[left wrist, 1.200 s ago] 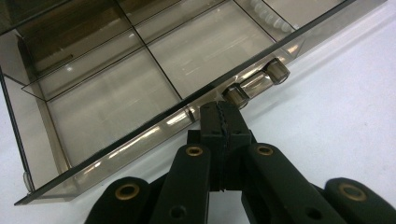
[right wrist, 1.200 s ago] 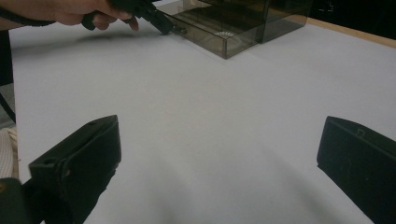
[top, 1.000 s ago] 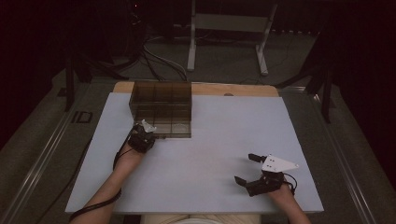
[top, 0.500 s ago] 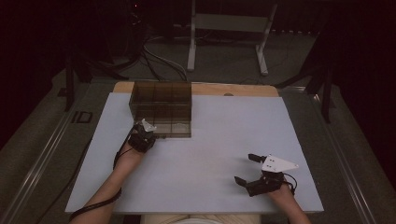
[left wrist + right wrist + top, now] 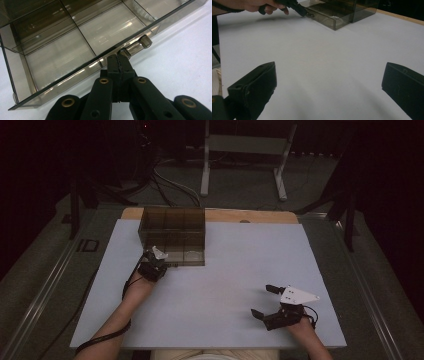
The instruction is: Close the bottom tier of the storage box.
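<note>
We see the left gripper (image 5: 119, 58) with its jaws pressed together, tips right at the small clear handle (image 5: 136, 45) on the front wall of a smoked-plastic drawer (image 5: 75, 47). The handle's near end sits at the jaw tips; we can't tell if the pads actually pinch it or just touch. From above, the left gripper (image 5: 156, 257) is at the front left of the drawer (image 5: 186, 256), which is pulled out a bit from the tinted organizer box (image 5: 172, 227). The box stands at the far left part of the white table (image 5: 225, 270), near its far edge. The drawer has divider walls making several compartments; in the left gripper view we see nothing in them.

The right gripper (image 5: 268, 301) is well apart, near the front right of the table, jaws spread wide with bare tabletop between them. In its own view the right gripper (image 5: 329, 87) points across the table toward the box (image 5: 342, 12), with the left hand (image 5: 254, 5) and left gripper (image 5: 298, 8) at the drawer front.
</note>
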A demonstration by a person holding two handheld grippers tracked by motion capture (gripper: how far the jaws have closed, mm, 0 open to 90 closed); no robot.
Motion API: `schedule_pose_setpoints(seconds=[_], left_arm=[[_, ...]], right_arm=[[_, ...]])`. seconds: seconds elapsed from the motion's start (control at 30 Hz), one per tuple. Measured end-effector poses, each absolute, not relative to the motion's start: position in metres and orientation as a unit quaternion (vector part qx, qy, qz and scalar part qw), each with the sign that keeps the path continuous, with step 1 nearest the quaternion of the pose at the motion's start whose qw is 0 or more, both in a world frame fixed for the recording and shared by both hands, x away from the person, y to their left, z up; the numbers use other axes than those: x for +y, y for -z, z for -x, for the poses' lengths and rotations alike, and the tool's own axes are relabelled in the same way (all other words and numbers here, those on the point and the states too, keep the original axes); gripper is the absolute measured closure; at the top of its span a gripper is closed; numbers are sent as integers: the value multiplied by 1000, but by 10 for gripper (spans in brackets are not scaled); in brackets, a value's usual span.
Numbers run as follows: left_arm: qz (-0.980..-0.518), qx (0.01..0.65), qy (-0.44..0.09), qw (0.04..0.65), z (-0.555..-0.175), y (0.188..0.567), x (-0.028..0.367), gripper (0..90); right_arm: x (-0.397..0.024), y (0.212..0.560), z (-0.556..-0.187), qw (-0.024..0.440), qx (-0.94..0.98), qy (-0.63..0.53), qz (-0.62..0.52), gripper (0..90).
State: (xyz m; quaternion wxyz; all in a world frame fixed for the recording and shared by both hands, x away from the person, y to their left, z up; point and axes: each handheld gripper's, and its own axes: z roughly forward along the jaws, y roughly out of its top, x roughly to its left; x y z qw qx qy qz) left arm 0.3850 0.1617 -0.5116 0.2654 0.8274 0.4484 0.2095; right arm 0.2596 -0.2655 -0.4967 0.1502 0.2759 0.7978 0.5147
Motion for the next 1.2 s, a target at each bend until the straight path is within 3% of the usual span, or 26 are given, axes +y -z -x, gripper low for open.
schedule_pose_setpoints(seconds=[1.2], left_arm=[[-825, 456, -212, 259, -394, 515, 163, 900]], right_arm=[[-267, 496, -260, 151, 797, -516, -276, 0]])
